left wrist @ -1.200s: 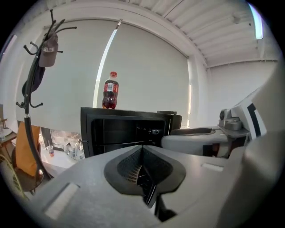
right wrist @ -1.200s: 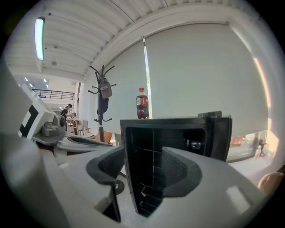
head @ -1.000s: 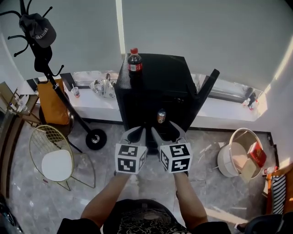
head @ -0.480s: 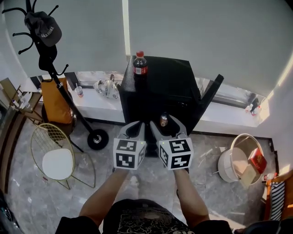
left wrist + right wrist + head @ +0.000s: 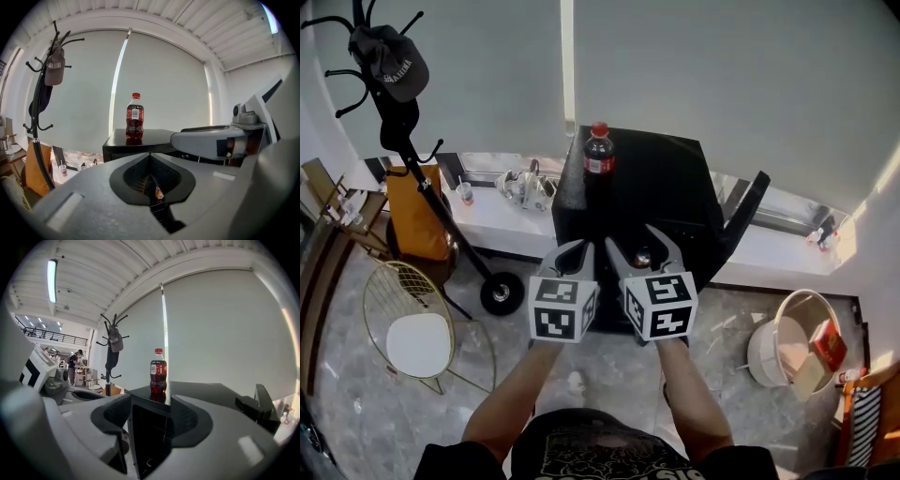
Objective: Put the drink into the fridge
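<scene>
Fridge top [image 5: 661, 173] bears cola bottle [image 5: 598, 155] near left edge.

Cola bottle [image 5: 599, 150] atop black fridge [image 5: 666, 183]

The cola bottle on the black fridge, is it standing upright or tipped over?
Upright. The cola bottle stands on its base atop the fridge, red cap pointing up, in all three views.

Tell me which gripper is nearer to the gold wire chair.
Left. The left gripper stands right of the gold wire chair in the head view; the right gripper is farther right, beyond the left one.
</scene>
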